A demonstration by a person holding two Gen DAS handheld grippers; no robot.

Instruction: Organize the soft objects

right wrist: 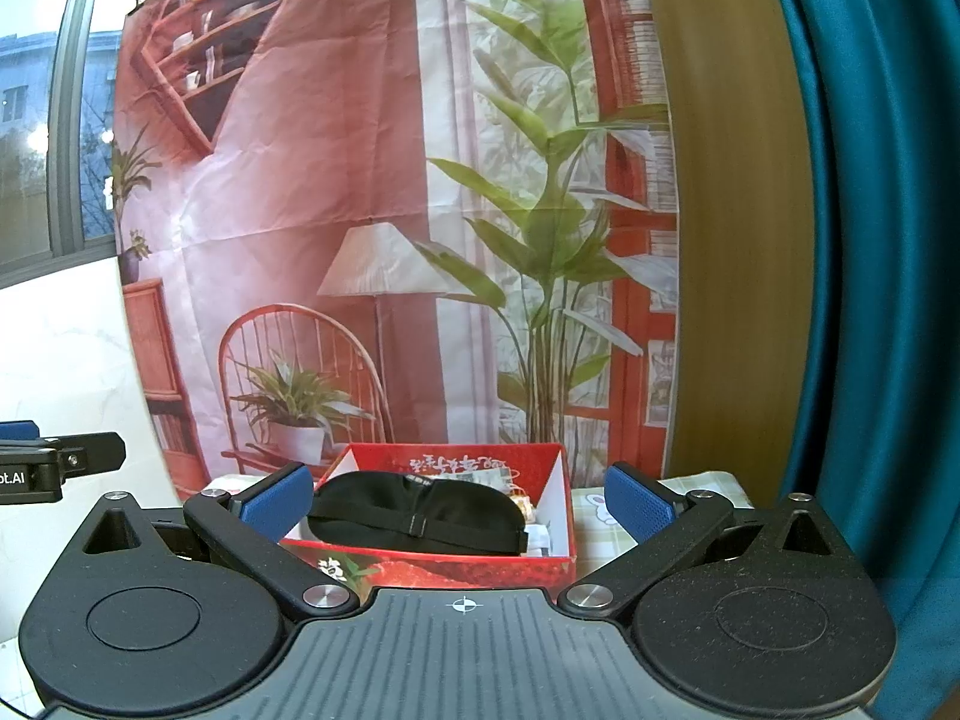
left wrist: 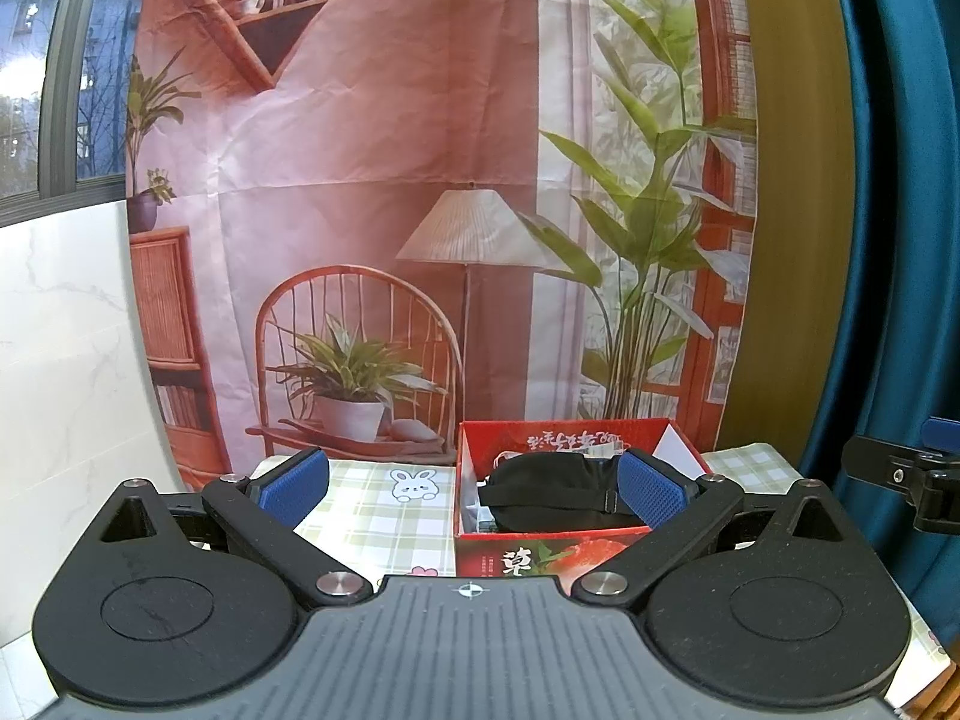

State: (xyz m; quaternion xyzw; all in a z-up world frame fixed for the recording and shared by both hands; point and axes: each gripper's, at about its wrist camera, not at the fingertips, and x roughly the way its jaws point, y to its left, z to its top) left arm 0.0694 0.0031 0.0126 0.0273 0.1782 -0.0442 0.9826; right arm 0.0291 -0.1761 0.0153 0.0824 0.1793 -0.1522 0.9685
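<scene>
Showing bunny print (left wrist: 413, 485) beside box (left wrist: 540, 558): left only.

The sleep mask (left wrist: 549, 483) is covering most of the red box (left wrist: 480, 552) interior; the items beneath it are showing only as small pale and dark fragments, too small to identify. The left gripper (left wrist: 474, 489) is masking the mask's right end behind its right blue pad (left wrist: 651, 489), and its housing is hiding the box's near wall in part. In the right wrist view, the right gripper (right wrist: 459, 501) is concealing the box's left corner behind its left pad. The other gripper is being cropped by the frame edge in each view.
</scene>
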